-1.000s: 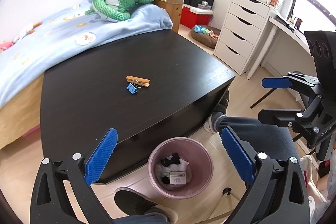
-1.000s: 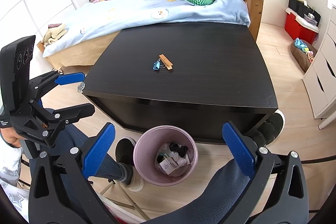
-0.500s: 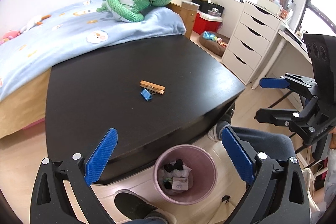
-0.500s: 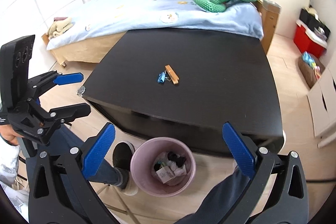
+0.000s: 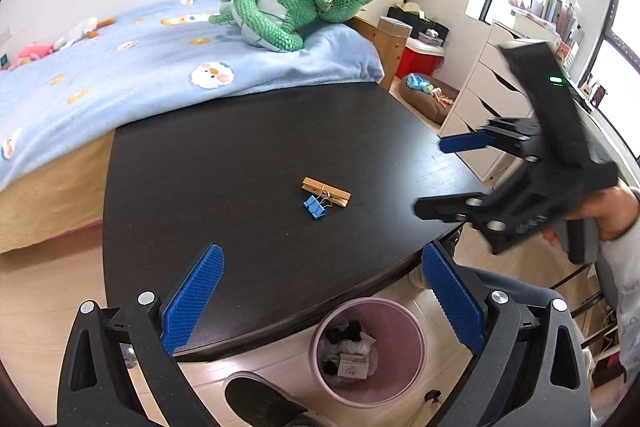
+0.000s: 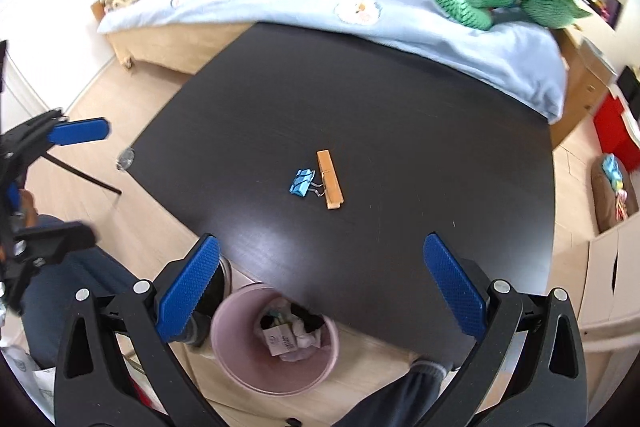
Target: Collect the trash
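My right gripper (image 6: 320,283) and left gripper (image 5: 320,291) both gape empty. Mid-frame on the dark table (image 6: 420,115), the wooden clothespin (image 6: 330,179) touches the blue binder clip (image 6: 301,182); grabbing one may nudge the other away.

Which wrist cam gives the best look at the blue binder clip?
Right wrist: the blue binder clip sits near frame center, seen from above, its wire handles visibly reaching the wooden clothespin. Left wrist shows it at a shallower angle, against the clothespin, handles harder to make out.
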Demonstrator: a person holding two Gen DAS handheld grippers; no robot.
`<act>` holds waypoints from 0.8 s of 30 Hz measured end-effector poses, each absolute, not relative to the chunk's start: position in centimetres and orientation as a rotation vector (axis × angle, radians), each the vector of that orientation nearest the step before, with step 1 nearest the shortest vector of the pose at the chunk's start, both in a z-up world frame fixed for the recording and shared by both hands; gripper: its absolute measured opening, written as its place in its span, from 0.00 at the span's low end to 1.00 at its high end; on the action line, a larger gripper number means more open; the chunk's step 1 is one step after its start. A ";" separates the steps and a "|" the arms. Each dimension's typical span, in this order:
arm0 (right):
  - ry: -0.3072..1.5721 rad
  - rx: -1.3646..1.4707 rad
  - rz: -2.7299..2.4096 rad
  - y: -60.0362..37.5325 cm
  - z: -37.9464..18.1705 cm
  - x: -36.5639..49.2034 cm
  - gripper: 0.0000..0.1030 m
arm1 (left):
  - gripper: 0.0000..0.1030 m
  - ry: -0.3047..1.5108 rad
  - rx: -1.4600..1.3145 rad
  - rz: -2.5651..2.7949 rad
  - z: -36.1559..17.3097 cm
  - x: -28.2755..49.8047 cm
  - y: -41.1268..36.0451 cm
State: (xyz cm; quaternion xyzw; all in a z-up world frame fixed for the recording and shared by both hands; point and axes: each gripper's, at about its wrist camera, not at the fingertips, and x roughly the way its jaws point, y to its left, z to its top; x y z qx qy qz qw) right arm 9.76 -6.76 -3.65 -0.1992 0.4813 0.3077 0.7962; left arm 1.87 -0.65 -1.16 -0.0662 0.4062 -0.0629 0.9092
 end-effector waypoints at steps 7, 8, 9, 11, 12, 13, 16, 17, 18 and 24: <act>1.088 -0.511 0.687 -4.5 -6.1 13.6 0.97 | 0.93 0.840 -0.138 -0.119 -1.1 2.2 0.0; 1.094 -0.518 0.691 -4.3 -6.5 13.9 0.97 | 0.93 0.840 -0.138 -0.117 -1.0 2.3 0.1; 1.098 -0.528 0.694 -4.1 -6.9 14.3 0.97 | 0.93 0.838 -0.140 -0.114 -1.0 2.3 0.2; 1.102 -0.558 0.701 -3.7 -7.7 14.9 0.97 | 0.93 0.839 -0.144 -0.111 -1.0 2.4 0.3; 1.105 -0.567 0.702 -3.5 -8.0 15.1 0.97 | 0.93 0.840 -0.145 -0.111 -1.1 2.4 0.4; 1.110 -0.581 0.703 -3.3 -8.4 15.3 0.97 | 0.93 0.843 -0.144 -0.111 -1.1 2.5 0.4; 1.145 -0.611 0.707 -2.8 -9.8 15.9 0.85 | 0.93 0.849 -0.142 -0.109 -1.3 2.6 0.4; 1.157 -0.621 0.705 -2.6 -10.1 16.1 0.81 | 0.93 0.849 -0.142 -0.108 -1.3 2.7 0.5; 1.172 -0.632 0.701 -2.5 -10.6 16.3 0.76 | 0.93 0.849 -0.143 -0.107 -1.3 2.7 0.5; 1.208 -0.635 0.732 -1.8 -11.9 16.6 0.53 | 0.93 0.854 -0.148 -0.099 -1.6 2.8 0.9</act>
